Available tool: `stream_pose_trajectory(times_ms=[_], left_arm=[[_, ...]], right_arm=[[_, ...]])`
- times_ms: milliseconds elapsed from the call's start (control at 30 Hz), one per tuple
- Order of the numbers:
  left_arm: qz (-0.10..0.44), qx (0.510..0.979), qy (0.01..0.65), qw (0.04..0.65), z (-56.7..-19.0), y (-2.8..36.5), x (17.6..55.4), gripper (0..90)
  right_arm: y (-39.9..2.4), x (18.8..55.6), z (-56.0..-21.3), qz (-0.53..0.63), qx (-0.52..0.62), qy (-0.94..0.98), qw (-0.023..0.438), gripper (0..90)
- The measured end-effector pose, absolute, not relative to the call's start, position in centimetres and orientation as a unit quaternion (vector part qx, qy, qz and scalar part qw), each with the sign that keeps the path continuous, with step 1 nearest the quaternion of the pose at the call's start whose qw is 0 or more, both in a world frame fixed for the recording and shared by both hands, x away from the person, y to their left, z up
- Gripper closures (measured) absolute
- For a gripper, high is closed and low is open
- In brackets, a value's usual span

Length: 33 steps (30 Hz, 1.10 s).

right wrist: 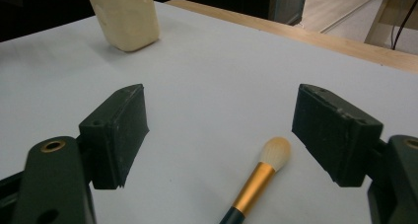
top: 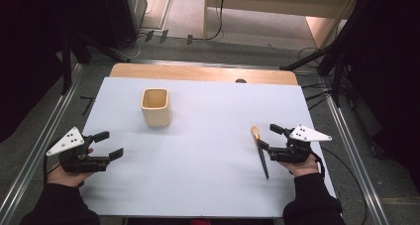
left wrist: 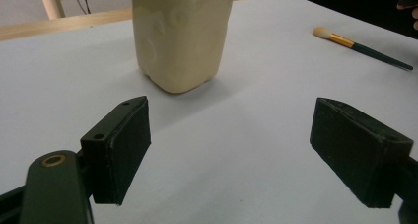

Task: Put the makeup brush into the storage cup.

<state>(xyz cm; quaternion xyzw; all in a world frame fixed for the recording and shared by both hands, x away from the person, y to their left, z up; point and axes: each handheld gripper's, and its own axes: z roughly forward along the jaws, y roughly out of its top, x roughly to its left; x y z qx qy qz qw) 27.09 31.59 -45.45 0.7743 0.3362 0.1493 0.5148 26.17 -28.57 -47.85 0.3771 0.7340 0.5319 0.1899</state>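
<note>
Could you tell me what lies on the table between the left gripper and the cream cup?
Nothing: in the left gripper view, only bare white table runs from the open left gripper to the cream cup. The high view agrees.

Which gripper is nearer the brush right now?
Right. The right gripper is open with the brush lying between its fingers; the left gripper is across the table, near the cup.

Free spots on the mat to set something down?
Bare: the middle between cup and brush, plus the far right corner and the near edge between the hands. Crowded: by the right hand-held gripper, open beside the brush.
</note>
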Motion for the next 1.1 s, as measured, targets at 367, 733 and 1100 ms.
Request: stream_pose_trajectory(times_ms=[367, 733, 1100], left_arm=[[0.15, 0.774, 0.338, 0.514, -45.4, 31.7, 27.2, 16.4], [0.151, 0.774, 0.338, 0.513, -45.4, 31.7, 27.2, 16.4], [0.149, 0.774, 0.337, 0.514, -45.5, 31.7, 27.2, 16.4]], right_arm=[[-28.1, 26.6, -47.5, 0.495, 0.41, 0.743, 0.186, 22.1], [-27.5, 27.3, -46.2, 0.456, 0.438, 0.76, 0.152, 23.4], [-26.7, 28.1, -45.3, 0.412, 0.463, 0.778, 0.103, 25.3]])
